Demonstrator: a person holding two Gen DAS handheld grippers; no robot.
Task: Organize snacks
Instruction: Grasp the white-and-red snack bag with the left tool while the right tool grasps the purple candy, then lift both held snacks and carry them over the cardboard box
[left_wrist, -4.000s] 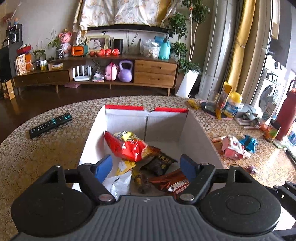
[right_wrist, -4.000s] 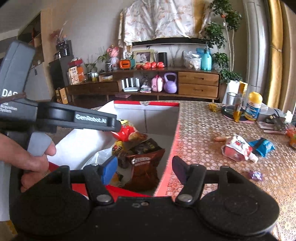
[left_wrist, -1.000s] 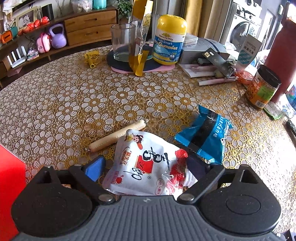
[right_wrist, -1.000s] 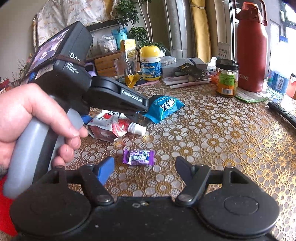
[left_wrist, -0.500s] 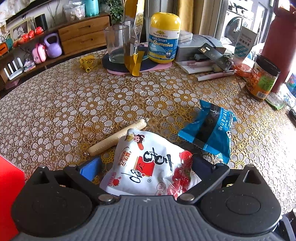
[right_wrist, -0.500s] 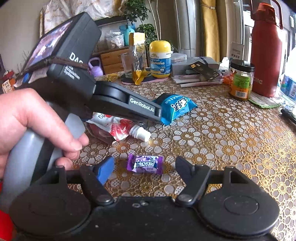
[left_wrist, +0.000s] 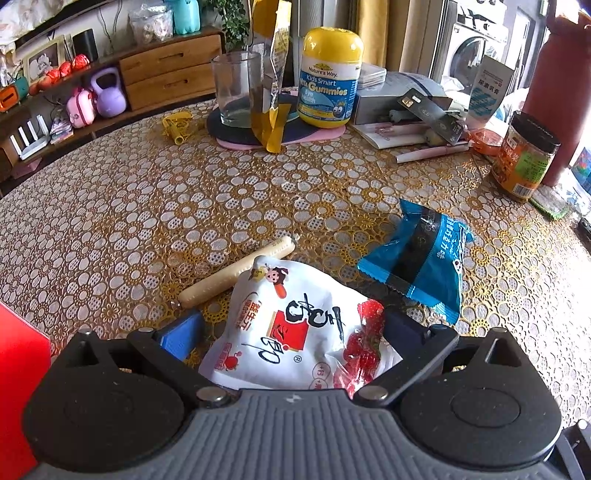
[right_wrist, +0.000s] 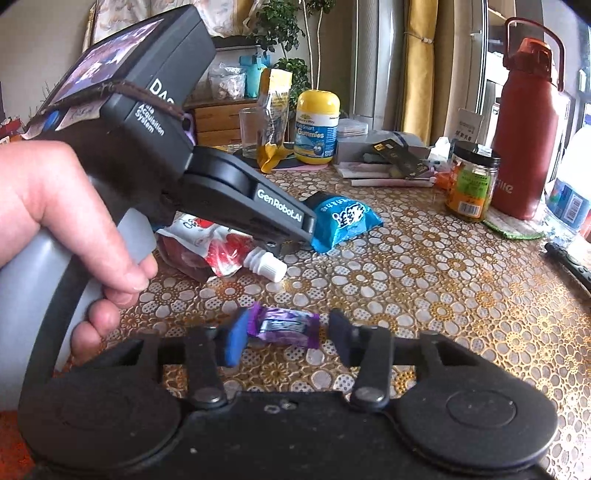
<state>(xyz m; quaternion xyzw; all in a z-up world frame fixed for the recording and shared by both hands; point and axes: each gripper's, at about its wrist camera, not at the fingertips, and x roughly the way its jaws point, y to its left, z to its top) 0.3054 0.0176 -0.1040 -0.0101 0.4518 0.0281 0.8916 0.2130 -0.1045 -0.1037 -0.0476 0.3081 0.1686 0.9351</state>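
Observation:
A white pouch with red print (left_wrist: 295, 325) lies on the gold-patterned table between the wide-apart fingers of my left gripper (left_wrist: 291, 332), which is open around it. Its white cap (right_wrist: 266, 264) shows in the right wrist view. Beyond the pouch lie a tan sausage stick (left_wrist: 236, 277) and a blue packet (left_wrist: 417, 266). My right gripper (right_wrist: 286, 341) straddles a purple candy (right_wrist: 284, 326) on the table. The left pad (right_wrist: 232, 341) touches the wrapper, and a small gap remains on the other side.
A red box edge (left_wrist: 18, 362) sits at the far left. At the back stand a glass (left_wrist: 236, 88), a yellow gummies bottle (left_wrist: 328, 77), an orange-labelled jar (left_wrist: 524, 155) and a red flask (right_wrist: 524, 122). A person's hand (right_wrist: 55, 206) holds the left gripper.
Both grippers left the box and moved right over the table. The left one lowered around the white pouch. The right one advanced onto the purple candy and its fingers have narrowed.

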